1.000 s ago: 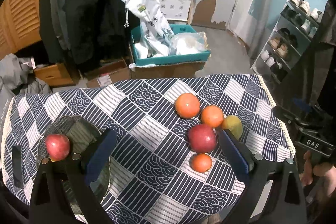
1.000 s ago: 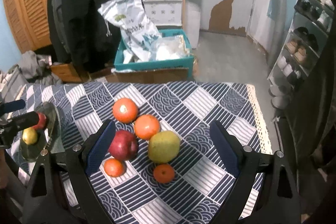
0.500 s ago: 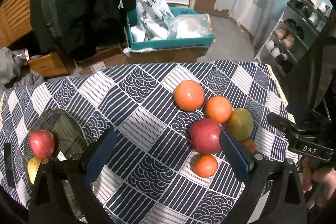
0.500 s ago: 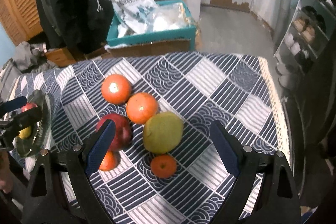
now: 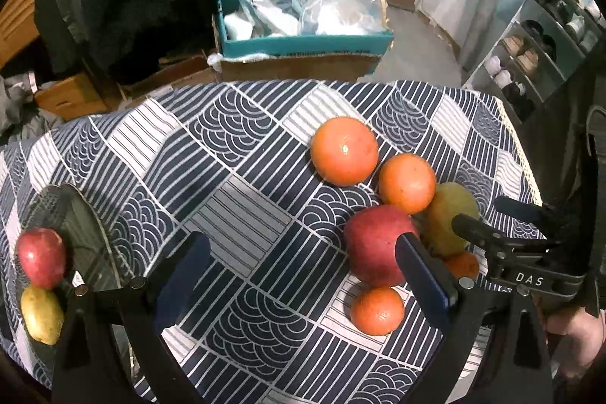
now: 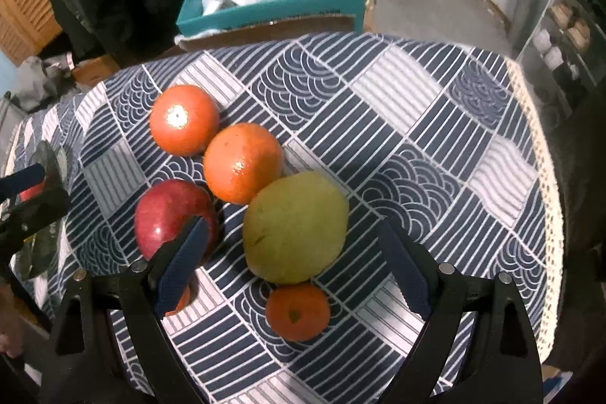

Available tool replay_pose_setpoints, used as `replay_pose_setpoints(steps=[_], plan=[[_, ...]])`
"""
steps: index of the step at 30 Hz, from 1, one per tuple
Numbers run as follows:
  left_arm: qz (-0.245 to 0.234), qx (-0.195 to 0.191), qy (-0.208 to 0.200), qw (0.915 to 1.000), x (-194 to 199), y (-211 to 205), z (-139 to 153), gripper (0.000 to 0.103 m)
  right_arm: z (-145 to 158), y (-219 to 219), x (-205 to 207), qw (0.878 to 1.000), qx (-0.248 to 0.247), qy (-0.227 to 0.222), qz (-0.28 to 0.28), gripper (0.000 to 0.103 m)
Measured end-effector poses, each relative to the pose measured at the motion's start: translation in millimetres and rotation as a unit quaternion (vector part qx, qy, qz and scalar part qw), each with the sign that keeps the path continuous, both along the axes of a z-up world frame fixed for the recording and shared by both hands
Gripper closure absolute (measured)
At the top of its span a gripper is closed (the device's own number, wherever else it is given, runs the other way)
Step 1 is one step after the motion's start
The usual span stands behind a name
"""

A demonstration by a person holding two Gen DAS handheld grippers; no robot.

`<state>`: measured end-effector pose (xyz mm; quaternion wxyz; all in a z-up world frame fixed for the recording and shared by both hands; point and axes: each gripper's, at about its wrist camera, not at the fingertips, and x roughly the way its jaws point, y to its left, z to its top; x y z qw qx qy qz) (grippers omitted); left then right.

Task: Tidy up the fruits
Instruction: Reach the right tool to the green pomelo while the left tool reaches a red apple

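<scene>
A cluster of fruit lies on the patterned tablecloth [image 6: 397,124]: two large oranges [image 6: 184,119] [image 6: 242,162], a red apple [image 6: 172,214], a green pear [image 6: 295,226] and two small tangerines [image 6: 297,311] [image 5: 377,310]. My right gripper [image 6: 291,273] is open, low over the pear and tangerine, its fingers either side. My left gripper [image 5: 303,281] is open and empty, its right finger beside the red apple [image 5: 378,245]. A glass plate [image 5: 87,245] at the left holds a red apple [image 5: 41,257] and a yellow fruit [image 5: 41,315].
Beyond the table's far edge a teal box [image 5: 303,36] with plastic bags sits on a cardboard carton. Dark coats hang at the back left. A shoe rack [image 5: 549,36] stands at the right. The right gripper's body [image 5: 522,264] shows in the left view.
Both grippers have come lower and closer to the fruit cluster, which now looks larger. The right gripper now straddles the pear. No fruit has moved.
</scene>
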<state>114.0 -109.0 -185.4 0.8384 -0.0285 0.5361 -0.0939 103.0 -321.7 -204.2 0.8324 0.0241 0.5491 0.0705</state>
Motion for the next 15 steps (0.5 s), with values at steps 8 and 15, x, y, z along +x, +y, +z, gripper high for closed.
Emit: replay_pose_setpoints(steps=[8, 15], plan=[[-0.002, 0.002, 0.020, 0.9998, 8, -3, -18, 0.004, -25, 3, 10, 1.000, -0.004, 0.028, 0.004, 0.013], [-0.006, -0.009, 0.028, 0.9995, 11, -9, -23, 0.004, -40, 6, 14, 0.999, -0.007, 0.048, 0.013, 0.025]])
